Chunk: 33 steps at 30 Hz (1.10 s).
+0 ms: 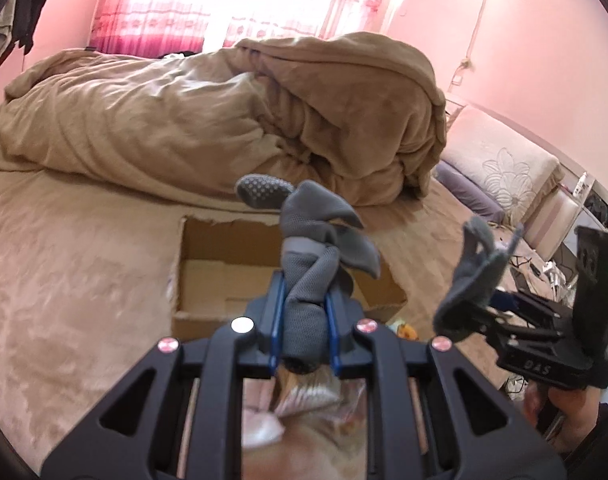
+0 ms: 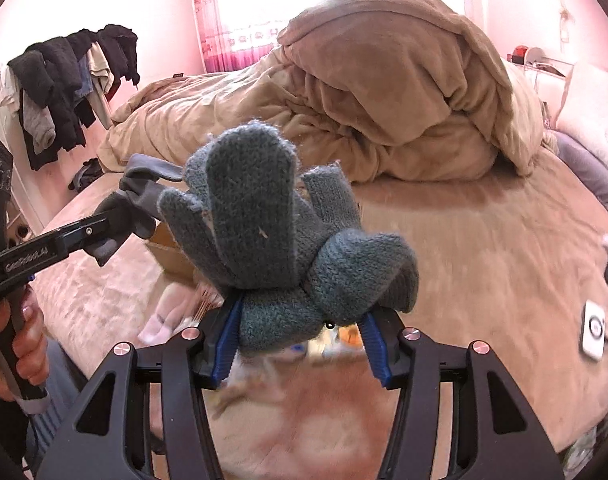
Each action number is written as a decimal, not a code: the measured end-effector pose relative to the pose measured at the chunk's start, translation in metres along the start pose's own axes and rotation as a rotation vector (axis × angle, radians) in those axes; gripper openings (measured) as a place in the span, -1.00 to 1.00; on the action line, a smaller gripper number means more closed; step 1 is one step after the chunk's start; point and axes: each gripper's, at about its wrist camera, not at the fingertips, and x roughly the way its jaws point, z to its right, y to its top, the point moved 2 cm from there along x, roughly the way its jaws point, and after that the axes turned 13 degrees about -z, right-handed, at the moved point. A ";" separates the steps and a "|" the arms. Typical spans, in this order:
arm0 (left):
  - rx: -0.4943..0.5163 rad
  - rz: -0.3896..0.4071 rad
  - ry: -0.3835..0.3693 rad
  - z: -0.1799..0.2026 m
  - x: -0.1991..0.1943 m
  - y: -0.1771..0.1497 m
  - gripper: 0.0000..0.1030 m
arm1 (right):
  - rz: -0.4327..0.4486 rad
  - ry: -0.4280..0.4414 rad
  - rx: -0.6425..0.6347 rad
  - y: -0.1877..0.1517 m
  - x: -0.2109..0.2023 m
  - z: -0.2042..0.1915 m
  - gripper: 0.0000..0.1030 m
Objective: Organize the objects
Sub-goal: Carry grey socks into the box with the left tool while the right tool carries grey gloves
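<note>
Gloves are hanging from both tools: the left hand-held gripper (image 1: pixel 304 320) is clenching a grey mesh glove (image 1: pixel 316 256) above the cardboard box (image 1: pixel 224 276) at frame centre, while the right hand-held gripper (image 2: pixel 300 332) is pinching a knitted teal glove (image 2: pixel 272 220). Loose cuffs risk slipping, missing the box and landing on the bed (image 2: pixel 484 240).

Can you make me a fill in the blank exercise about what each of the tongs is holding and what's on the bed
1. The left tongs are shut on a smooth grey ____ with grip dots on one fingertip.
2. The right tongs hold a ____ blue-grey glove.
3. On the bed ahead of the left tongs lies an open cardboard ____.
4. Behind it lies a heaped tan ____.

Missing words: glove; knitted; box; blanket
</note>
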 end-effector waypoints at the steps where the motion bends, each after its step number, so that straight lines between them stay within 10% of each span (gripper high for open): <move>1: 0.004 -0.001 -0.002 0.001 0.006 0.005 -0.64 | -0.005 0.001 0.001 0.007 0.006 0.003 0.09; 22: -0.012 -0.164 0.070 -0.021 0.118 0.018 -0.59 | -0.137 0.003 -0.050 0.051 0.103 0.006 0.13; 33: -0.040 -0.191 0.113 -0.025 0.118 0.014 -0.22 | -0.149 -0.028 -0.093 0.050 0.112 -0.001 0.38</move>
